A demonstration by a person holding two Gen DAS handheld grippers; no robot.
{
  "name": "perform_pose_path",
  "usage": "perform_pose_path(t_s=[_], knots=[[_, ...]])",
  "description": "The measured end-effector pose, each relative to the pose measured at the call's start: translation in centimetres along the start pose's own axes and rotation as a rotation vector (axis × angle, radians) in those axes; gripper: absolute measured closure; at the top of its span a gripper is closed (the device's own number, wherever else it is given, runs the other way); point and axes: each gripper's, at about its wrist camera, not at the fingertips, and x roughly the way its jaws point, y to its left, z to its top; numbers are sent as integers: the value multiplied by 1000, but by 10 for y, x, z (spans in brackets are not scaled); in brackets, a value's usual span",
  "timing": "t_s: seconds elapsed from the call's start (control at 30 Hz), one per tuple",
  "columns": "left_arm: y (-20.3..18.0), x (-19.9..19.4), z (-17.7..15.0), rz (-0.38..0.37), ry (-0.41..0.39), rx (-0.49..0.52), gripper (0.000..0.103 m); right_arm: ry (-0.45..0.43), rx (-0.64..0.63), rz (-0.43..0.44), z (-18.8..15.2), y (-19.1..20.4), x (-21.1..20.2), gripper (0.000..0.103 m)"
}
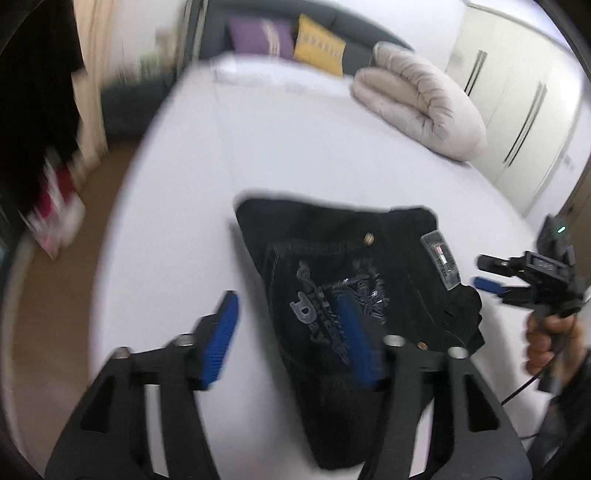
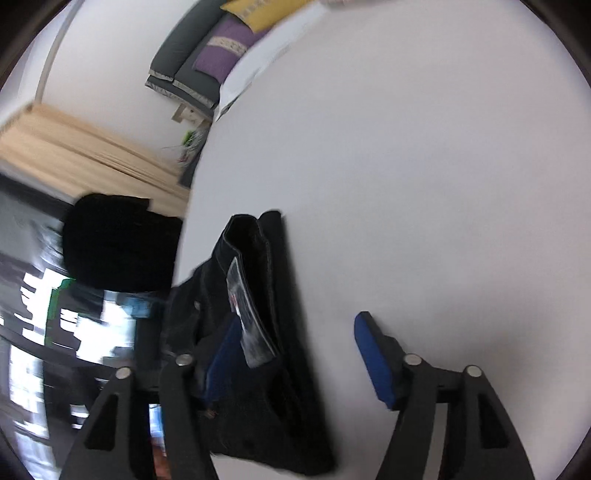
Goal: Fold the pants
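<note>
The black pants [image 1: 388,291] lie folded into a compact bundle on the white bed [image 1: 280,147], with a clear size sticker on the waistband and a grey printed logo. My left gripper [image 1: 288,336] is open just above the bundle's near left edge, one blue pad over the bed, the other over the fabric. In the right wrist view the pants [image 2: 266,332] lie between the fingers of my open right gripper [image 2: 299,354], the left pad close against the fabric. The right gripper also shows in the left wrist view [image 1: 495,277], beside the bundle's right edge.
A rolled beige duvet [image 1: 421,99] lies at the far right of the bed. Purple [image 1: 258,35] and yellow [image 1: 319,46] cushions lean on the dark headboard. White wardrobe doors [image 1: 517,103] stand to the right. The bed's left edge drops to a brown floor [image 1: 55,295].
</note>
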Motion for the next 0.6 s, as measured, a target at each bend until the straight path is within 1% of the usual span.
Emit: perform_pose_path(t_s=[0.03,0.07,0.1,0.13,0.17,0.2,0.23,0.27,0.3,0.33,0.37,0.4,0.5,0.57,0.6], knots=[[-12,-27,0,43,-75,37,29,-42,-59,-35,-9,15,-20,35],[-25,-56,0,95,-150,70,16,-70,-91,-52,-11,23,-32,35],[-36,-82,-3,142,-214,97,10,-114,-138,-71,-16,36,-48,35],[-53,-99,-2,180,-264,116,1,-173,-193,-89,-26,54,-69,35],[-67,-121,-4,217,-318,133,0,-195,-224,-117,-30,70,-83,33],[-82,-155,-9,263,-404,152,0,-254,-264,-128,-37,85,-102,27],[-92,-174,-11,291,-452,160,0,-329,-302,-133,-45,101,-124,17],[-100,-194,-16,324,-494,166,0,-386,-322,-136,-51,111,-141,11],[-113,-217,-23,386,-540,170,0,-476,-344,-140,-60,129,-164,0],[-120,-231,-28,441,-557,156,0,-537,-361,-135,-68,140,-183,0],[-123,-239,-30,465,-558,142,0,-569,-373,-132,-71,147,-195,0],[-127,-251,-33,451,-552,120,0,-623,-393,-120,-79,159,-216,0],[-128,-267,-40,395,-512,95,0,-720,-407,-108,-89,185,-246,0],[-127,-275,-45,399,-486,61,0,-785,-419,-116,-105,196,-272,0],[-126,-274,-47,386,-443,32,0,-810,-431,-128,-115,200,-285,0]])
